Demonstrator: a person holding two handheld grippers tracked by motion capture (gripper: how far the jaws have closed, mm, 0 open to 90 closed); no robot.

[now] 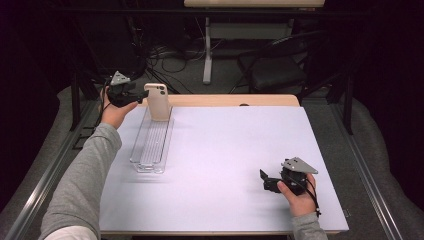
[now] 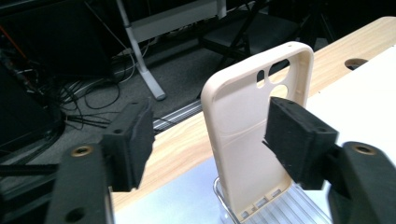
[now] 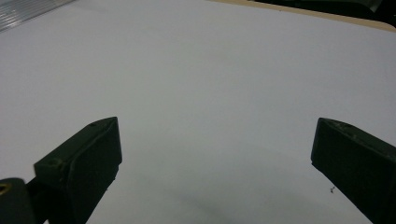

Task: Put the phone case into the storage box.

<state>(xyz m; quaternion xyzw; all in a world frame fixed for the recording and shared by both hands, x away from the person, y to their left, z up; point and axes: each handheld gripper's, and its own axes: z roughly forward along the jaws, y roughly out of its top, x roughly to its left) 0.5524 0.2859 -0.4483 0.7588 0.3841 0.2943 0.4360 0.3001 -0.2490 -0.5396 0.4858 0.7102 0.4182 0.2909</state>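
Two grippers, mine: left gripper (image 1: 141,93) at table 11 o'clock, jaws spread wide, gripping nothing, the beige phone case (image 2: 254,135) standing upright between them in the far end of the clear ribbed tray (image 1: 150,150). Right gripper (image 3: 212,163) at 5 o'clock, wide open, empty over bare white mat (image 1: 225,150). Likely step: take the case. Centre jaws on its side edges, close gently, lift straight so tray doesn't drag.
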